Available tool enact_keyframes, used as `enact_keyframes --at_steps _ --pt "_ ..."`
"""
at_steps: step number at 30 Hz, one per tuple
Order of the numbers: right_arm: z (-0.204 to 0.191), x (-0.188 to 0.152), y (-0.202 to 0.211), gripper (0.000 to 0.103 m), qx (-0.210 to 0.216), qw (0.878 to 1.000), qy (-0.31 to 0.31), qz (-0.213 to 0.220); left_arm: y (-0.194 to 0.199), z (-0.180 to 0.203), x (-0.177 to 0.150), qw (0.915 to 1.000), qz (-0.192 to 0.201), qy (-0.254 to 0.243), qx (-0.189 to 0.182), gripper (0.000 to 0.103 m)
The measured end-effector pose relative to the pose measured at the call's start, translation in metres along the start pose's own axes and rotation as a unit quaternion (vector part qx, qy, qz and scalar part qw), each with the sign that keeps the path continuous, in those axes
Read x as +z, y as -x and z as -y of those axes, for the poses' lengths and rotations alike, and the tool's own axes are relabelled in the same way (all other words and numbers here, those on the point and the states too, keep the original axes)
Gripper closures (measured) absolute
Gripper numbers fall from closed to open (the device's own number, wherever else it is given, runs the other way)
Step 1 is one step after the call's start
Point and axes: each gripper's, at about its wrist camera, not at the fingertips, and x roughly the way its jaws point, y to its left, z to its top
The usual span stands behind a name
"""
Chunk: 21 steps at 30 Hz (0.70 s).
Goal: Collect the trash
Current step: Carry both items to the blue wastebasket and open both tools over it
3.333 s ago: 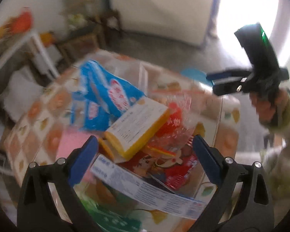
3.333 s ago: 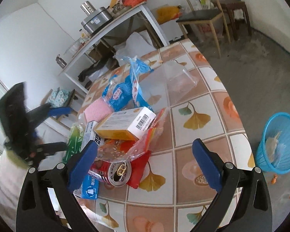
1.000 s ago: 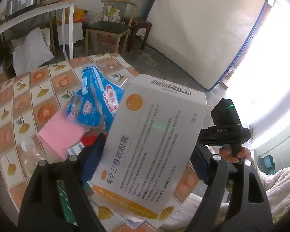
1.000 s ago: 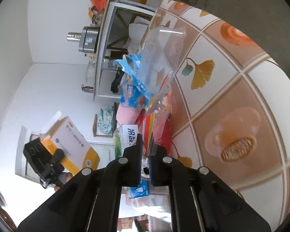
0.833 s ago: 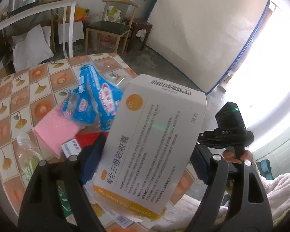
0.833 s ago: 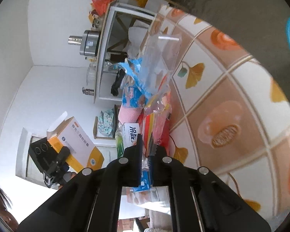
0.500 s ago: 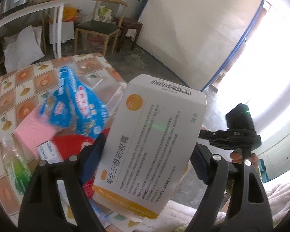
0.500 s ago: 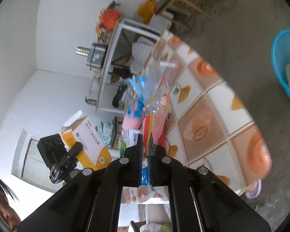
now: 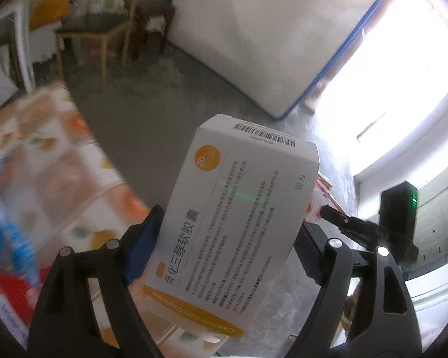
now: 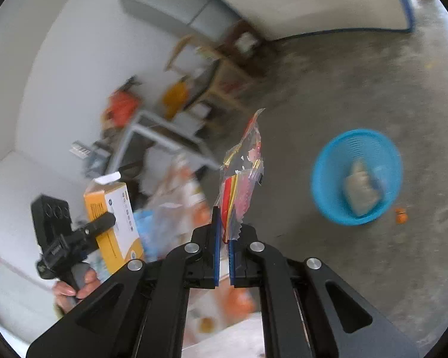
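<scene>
A white and orange cardboard medicine box [image 9: 236, 217] is clamped between the blue pads of the left hand-held gripper [image 9: 224, 247], held in the air beside the edge of the tiled bench [image 9: 54, 164]. A clear crinkled plastic wrapper with red and yellow print [image 10: 242, 179] is pinched upright in the nearly closed right hand-held gripper [image 10: 223, 238]. Beyond the wrapper, a round blue plastic basket [image 10: 328, 185] is seen on the grey concrete floor [image 10: 343, 89], with a crumpled pale scrap [image 10: 361, 191] inside it.
</scene>
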Motion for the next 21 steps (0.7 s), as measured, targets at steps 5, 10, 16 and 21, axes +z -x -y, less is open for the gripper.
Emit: enact_keyframes --at_steps 5,10,16,21 --pt "0.052 0.015 -0.025 0.098 -0.086 0.996 -0.013 -0.001 -0.119 0.019 0.02 0.9961 -0.085 0.023 -0.006 0.025" --pt "0.101 0.027 -0.063 0.098 -0.139 0.99 -0.027 -0.023 -0.218 0.028 0.025 0.9876 -0.152 0.035 0.012 0.025" --pt "0.143 0.034 -0.104 0.098 -0.171 0.984 -0.038 -0.043 -0.293 0.025 0.025 0.9798 -0.189 0.057 0.034 0.024" --pt "0.173 0.044 -0.133 0.094 -0.18 0.981 -0.04 -0.054 -0.323 0.018 0.039 0.981 -0.175 0.076 0.037 0.017"
